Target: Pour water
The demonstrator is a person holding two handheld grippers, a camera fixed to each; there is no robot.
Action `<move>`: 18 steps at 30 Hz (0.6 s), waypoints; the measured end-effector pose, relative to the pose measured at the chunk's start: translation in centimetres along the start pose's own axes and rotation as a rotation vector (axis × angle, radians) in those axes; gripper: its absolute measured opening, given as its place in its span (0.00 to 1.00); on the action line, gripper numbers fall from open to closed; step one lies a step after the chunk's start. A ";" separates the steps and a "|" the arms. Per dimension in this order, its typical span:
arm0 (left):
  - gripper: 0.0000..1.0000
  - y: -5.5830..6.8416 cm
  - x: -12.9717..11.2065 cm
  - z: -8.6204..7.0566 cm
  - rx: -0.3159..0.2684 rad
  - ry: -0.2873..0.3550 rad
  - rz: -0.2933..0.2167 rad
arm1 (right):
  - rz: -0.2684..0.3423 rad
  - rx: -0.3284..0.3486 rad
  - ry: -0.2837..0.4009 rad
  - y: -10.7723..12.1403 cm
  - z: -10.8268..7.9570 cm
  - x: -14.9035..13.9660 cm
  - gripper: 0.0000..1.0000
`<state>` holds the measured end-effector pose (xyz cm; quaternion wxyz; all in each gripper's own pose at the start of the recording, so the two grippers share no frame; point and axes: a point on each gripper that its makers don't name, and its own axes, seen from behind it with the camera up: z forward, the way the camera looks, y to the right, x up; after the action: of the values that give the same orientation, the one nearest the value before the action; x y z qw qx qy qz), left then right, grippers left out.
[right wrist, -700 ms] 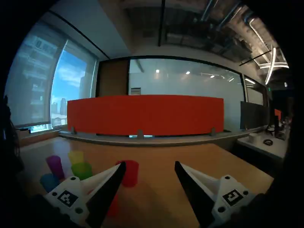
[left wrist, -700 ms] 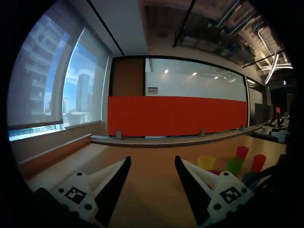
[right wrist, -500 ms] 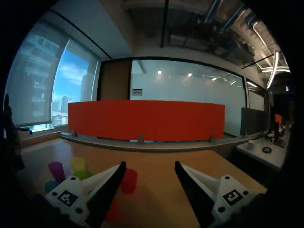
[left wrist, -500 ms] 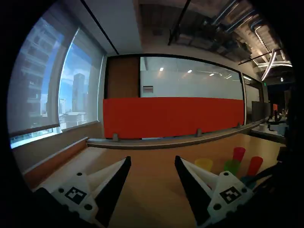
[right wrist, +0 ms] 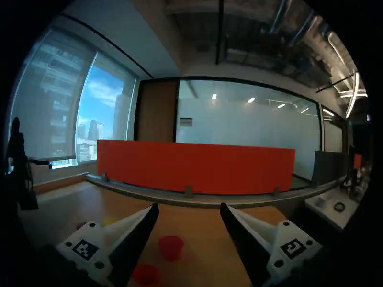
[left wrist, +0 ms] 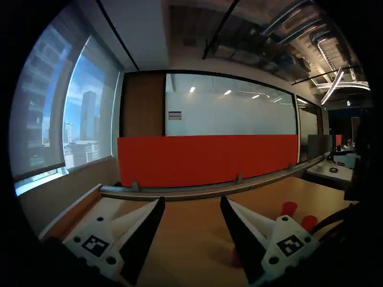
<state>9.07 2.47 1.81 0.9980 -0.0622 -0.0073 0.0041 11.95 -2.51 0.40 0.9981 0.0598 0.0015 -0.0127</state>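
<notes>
My left gripper [left wrist: 191, 206] stands open over the wooden table [left wrist: 191, 239], with nothing between its fingers. Past its right finger show a pink cup [left wrist: 288, 208] and a red cup [left wrist: 309, 223]; a red patch [left wrist: 235, 258] peeks out low beside that finger. My right gripper [right wrist: 189, 211] is open too and holds nothing. Below and between its fingers stand two red cups [right wrist: 171, 247] [right wrist: 146, 275]. A yellow rim [right wrist: 109, 221] and a purple one [right wrist: 80, 225] show above its left finger. All the cups are low in view and partly hidden by the fingers.
An orange divider panel [left wrist: 206, 160] runs along the table's far edge, with a glass wall behind it. Windows [left wrist: 52, 119] line the left side. A neighbouring desk [right wrist: 335, 208] lies to the right. A dark shape [right wrist: 16, 167] rises at the left edge of the right gripper view.
Both views have risen, so the cups have slid down the frame. The green and yellow cups have dropped behind the fingers. Both grippers stay open.
</notes>
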 end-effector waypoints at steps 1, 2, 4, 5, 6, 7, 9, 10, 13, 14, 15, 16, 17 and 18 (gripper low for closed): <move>0.85 0.1 0.3 0.0 -0.004 0.001 -0.002 | 0.011 0.011 -0.002 -0.2 0.0 0.3 0.99; 0.85 0.2 0.7 0.0 -0.009 0.003 -0.003 | 0.022 0.022 -0.005 -0.4 0.0 0.5 0.99; 0.85 0.3 1.1 0.0 -0.020 0.000 -0.008 | 0.043 0.043 -0.011 -0.6 0.1 0.8 0.99; 0.85 0.4 1.2 0.0 -0.027 -0.003 -0.011 | 0.053 0.052 -0.014 -0.7 0.2 0.9 0.99; 0.85 0.5 1.4 0.0 -0.034 -0.006 -0.013 | 0.062 0.061 -0.017 -0.8 0.2 0.9 0.99; 0.85 0.6 1.5 0.0 -0.041 -0.007 -0.010 | 0.069 0.065 -0.021 -0.8 0.3 0.9 0.99; 0.85 0.7 1.7 0.0 -0.056 -0.008 -0.005 | 0.080 0.075 -0.027 -0.8 0.4 0.8 0.99; 0.85 0.7 1.9 -0.1 -0.061 -0.004 -0.001 | 0.080 0.082 -0.029 -0.8 0.4 0.8 0.99; 0.85 0.8 2.3 -0.2 -0.080 0.007 0.006 | 0.069 0.108 -0.035 -1.2 0.3 0.7 0.99; 0.85 0.9 2.4 -0.2 -0.087 0.009 0.007 | 0.062 0.120 -0.038 -1.4 0.3 0.7 0.99; 0.85 1.0 2.4 -0.3 -0.097 0.010 0.008 | 0.054 0.135 -0.041 -1.6 0.3 0.7 0.99; 0.85 1.3 2.4 -0.3 -0.109 0.009 0.009 | 0.047 0.150 -0.043 -1.9 0.2 0.6 0.99; 0.85 1.5 2.4 -0.4 -0.120 0.007 0.010 | 0.040 0.166 -0.046 -2.1 0.1 0.6 0.99; 0.85 1.8 2.4 -0.5 -0.134 0.005 0.011 | 0.033 0.183 -0.048 -2.4 0.1 0.6 0.99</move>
<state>11.45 4.26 1.16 0.9916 -0.1290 -0.0046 0.0089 12.48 -4.91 0.19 0.9883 0.1502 -0.0244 0.0023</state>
